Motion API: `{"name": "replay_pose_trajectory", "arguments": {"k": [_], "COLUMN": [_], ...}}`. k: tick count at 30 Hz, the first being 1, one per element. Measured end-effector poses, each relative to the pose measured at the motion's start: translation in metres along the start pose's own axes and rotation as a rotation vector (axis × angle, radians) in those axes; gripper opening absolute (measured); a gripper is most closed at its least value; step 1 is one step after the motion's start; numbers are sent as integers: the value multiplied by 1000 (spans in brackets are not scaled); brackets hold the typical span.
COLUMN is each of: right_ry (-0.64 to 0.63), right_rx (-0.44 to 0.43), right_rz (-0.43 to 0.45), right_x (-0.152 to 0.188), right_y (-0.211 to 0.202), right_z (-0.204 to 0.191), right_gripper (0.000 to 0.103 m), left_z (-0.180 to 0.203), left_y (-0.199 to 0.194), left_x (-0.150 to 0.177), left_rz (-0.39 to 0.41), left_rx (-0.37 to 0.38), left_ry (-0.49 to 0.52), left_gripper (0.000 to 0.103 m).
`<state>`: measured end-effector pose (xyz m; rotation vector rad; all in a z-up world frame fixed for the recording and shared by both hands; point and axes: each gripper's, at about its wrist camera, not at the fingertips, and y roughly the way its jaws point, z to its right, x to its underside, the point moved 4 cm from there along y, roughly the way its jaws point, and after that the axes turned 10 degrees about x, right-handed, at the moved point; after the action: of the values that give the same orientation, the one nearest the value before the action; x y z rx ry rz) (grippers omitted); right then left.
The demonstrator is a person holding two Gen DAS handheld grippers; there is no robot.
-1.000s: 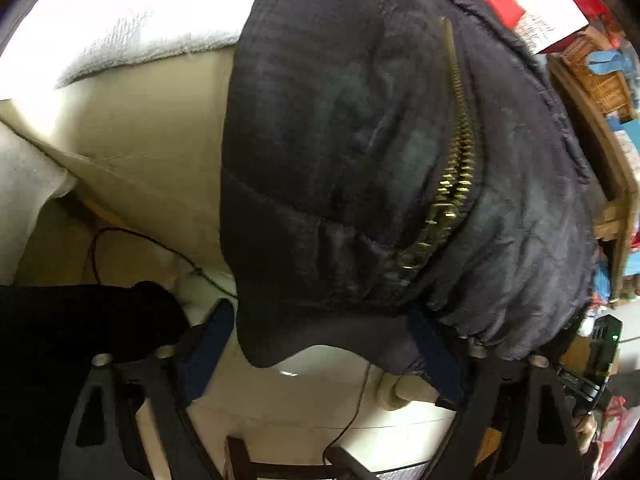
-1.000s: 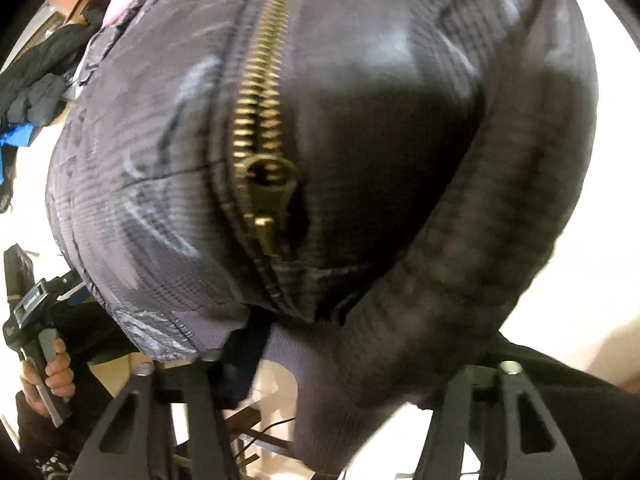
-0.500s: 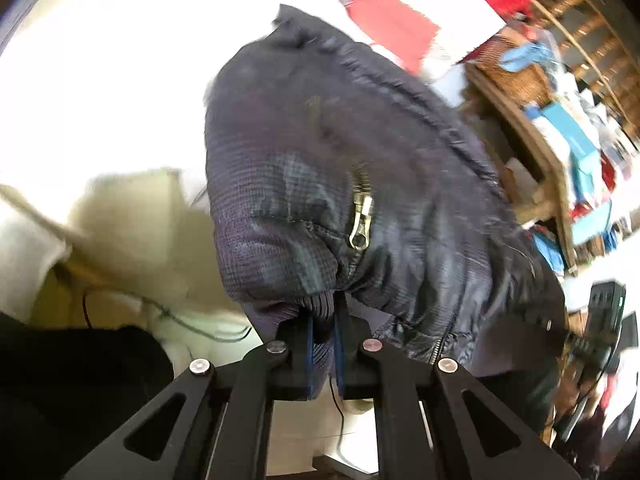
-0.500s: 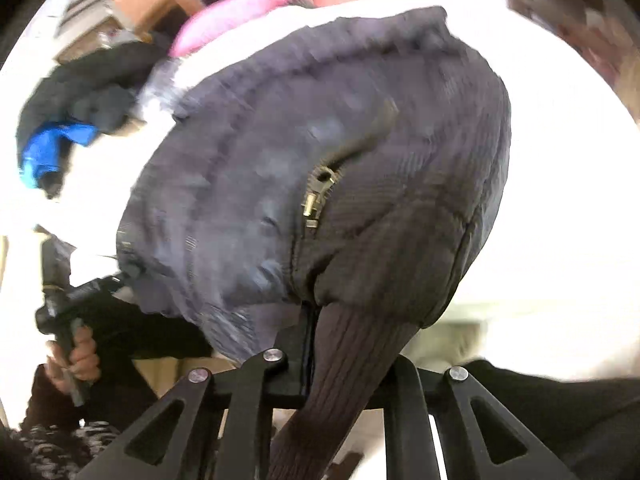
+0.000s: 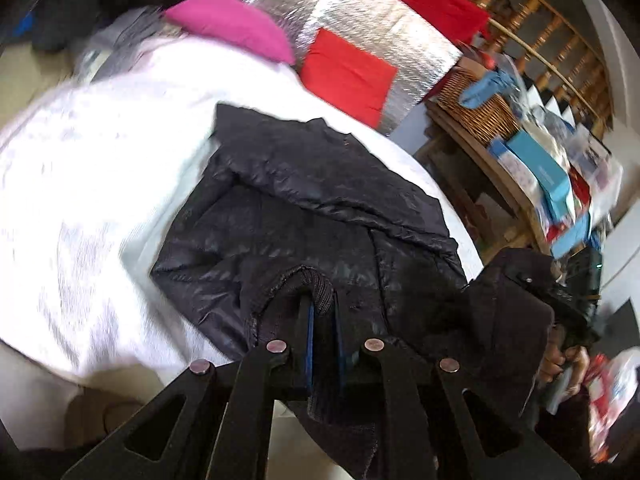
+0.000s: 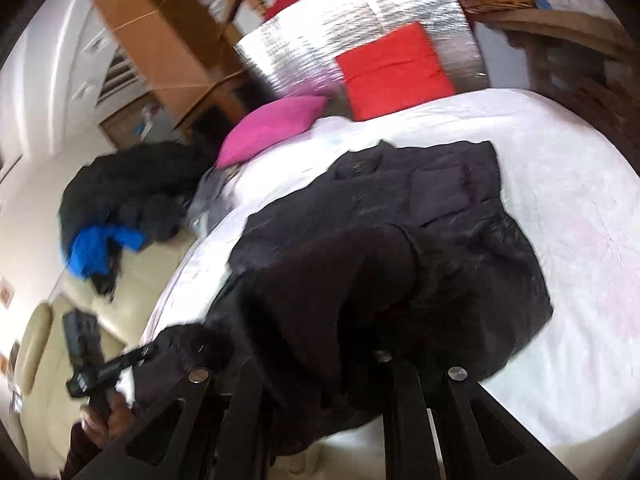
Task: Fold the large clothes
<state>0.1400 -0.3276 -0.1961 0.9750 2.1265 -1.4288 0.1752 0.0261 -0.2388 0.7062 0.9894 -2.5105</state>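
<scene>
Closest to me, the left gripper (image 5: 322,320) is closed tight on the ribbed hem of the dark jacket (image 5: 312,208), the knit edge standing up between its blue pads. The right gripper (image 6: 320,364) is buried under a bunch of the same cloth; its fingertips are hidden, but the jaws seem pressed together on the fabric (I judge this from how the cloth hangs over them). Each gripper holds one bottom corner, raised off the bed.

The rest of the jacket lies on the white bed sheet (image 6: 560,168), its collar end at the far side, toward the pillows. It looks spread fairly flat there, with some wrinkles.

So I think the fold is only beginning: the near edge is lifted, but it is not yet carried over to the far edge. The laying down, and probably one more fold, are still to do.

Further away lie a pink pillow (image 6: 272,124) and a red cushion (image 6: 394,68), and on the sofa beyond the bed a heap of other dark clothes (image 6: 132,192), seemingly unfolded.
</scene>
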Motion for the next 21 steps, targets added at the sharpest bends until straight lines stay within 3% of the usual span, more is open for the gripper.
{"name": "replay_pose_trajectory", "arguments": {"k": [3,5,6,8,10,13,16,19,21], "right_ry": [25,29,29,33,44,41,60,52,22], "right_rx": [27,43,52,64,62,61,44,26,38], "right_rz": [-24,-32,-33,-41,-56,-68,-73,-68,-63], "right_x": [-6,-6,-8,-12,-14,-13,-13,-14,-13], "right_y": [21,30,37,52,67,80,86,87,87], "right_z": [12,17,18,22,26,28,32,27,22], "right_gripper": [13,13,13,13,13,13,13,13,13], "left_z": [-18,-25,-26,-27,-32,-50,-70,-74,-72], "left_y": [0,-1,-2,-7,-13,-15,-2,10,8], "left_x": [11,19,23,30,40,54,73,100,115], "left_rz": [-28,-55,-65,-69,-73,-96,-176,-234,-219], "left_rx": [-16,-25,-11,11,-12,-17,-7,136,183], "left_ry": [-61,-108,-132,-178,-219,-313,-444,-576,-611], "left_gripper": [19,40,45,75,86,91,92,92,92]}}
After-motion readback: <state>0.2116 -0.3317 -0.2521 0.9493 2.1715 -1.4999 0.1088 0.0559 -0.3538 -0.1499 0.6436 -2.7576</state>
